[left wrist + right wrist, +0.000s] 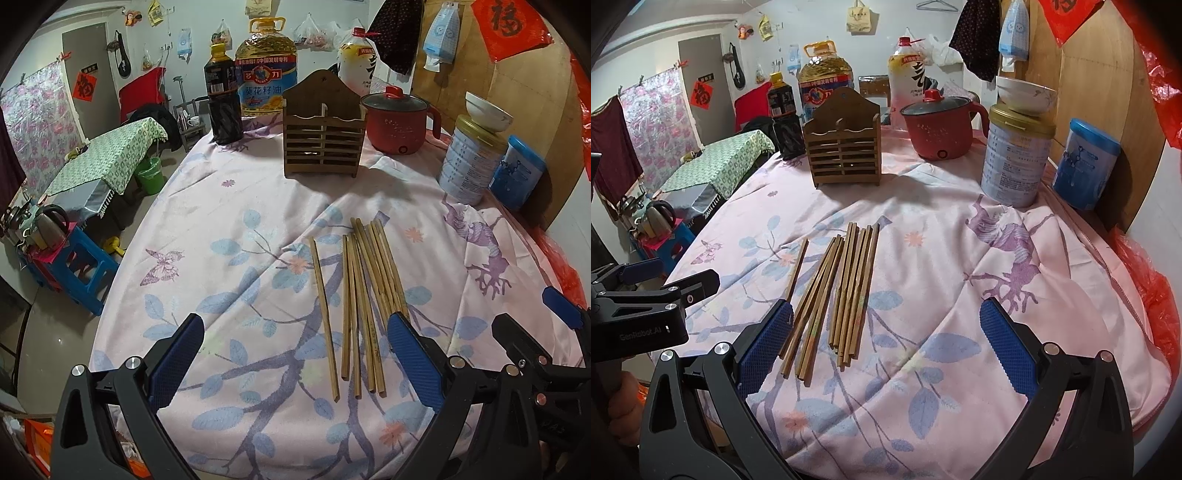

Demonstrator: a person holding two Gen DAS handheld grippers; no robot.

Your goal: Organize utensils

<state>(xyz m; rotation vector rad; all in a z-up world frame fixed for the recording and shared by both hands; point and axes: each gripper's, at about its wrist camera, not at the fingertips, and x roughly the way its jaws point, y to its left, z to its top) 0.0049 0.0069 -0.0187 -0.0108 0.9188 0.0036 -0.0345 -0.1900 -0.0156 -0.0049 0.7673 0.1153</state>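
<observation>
Here: bamboo chopsticks [364, 306] loosely bunched on floral cloth [221, 229], one apart; left gripper [295, 354], right gripper [886, 343] spread wide, empty

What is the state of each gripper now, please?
Left gripper: open, holding nothing.
Right gripper: open, holding nothing.

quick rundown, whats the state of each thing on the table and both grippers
left gripper: open, empty, jaws either side of the chopsticks
right gripper: open, empty
chopsticks: lying flat on the cloth, one apart to the left
wooden utensil holder: upright, looks empty
red pot: lid on
white bowl: upright on the tall tin
tall tin: lid on
blue canister: lid on
oil jug: capped
</observation>
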